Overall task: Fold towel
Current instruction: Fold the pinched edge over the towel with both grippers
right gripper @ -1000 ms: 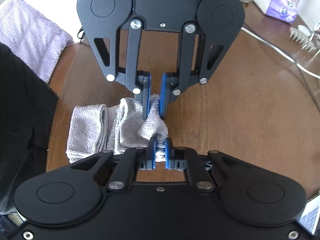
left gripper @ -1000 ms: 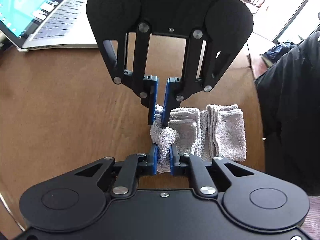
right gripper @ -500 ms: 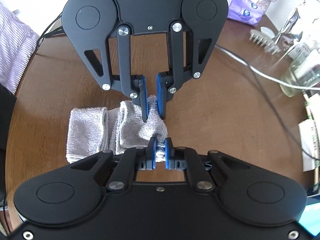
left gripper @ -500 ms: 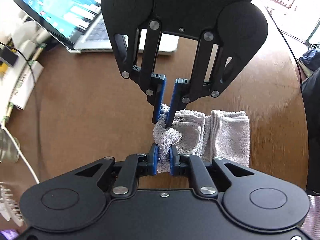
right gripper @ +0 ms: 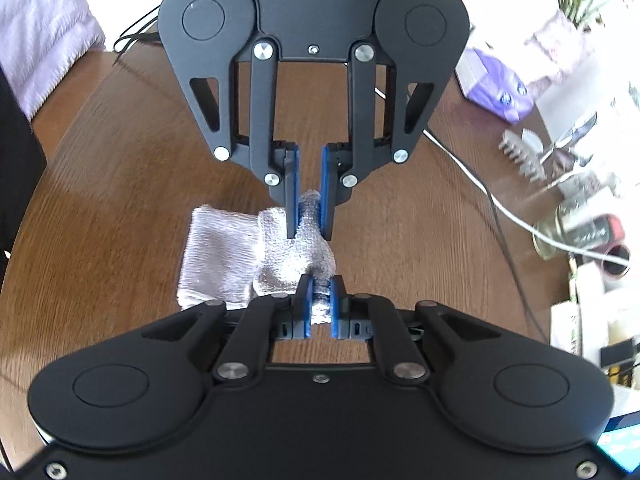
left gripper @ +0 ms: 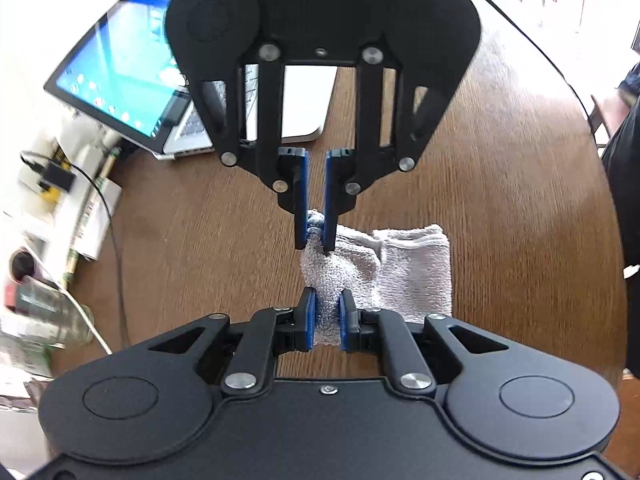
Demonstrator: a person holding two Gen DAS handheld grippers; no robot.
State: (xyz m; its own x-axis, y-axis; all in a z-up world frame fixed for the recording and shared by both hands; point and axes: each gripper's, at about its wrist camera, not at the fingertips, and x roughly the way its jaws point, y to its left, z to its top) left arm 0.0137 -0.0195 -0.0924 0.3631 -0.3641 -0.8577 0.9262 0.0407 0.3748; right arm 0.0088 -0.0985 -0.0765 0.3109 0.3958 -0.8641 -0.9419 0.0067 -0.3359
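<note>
Left wrist view puts our left gripper (left gripper: 327, 324) at the bottom edge, its blue pads pinching one corner of the grey towel (left gripper: 412, 268), while across from it our right gripper (left gripper: 315, 240) points back toward us and nips the neighbouring corner. Between the two grips we see the cloth pulled up into a bunched ridge; the remainder lies folded on the brown wooden table (left gripper: 192, 240), its long axis running sideways away from the pinched end, toward the right of this view. Seen from the right wrist, our right gripper (right gripper: 320, 304) is clamped on its corner of the towel (right gripper: 224, 256) with the left gripper (right gripper: 310, 224) opposite, and the folded part stretches off to the left. A laptop (left gripper: 132, 60) stands open at the table's far-left edge, well apart from the cloth.
</note>
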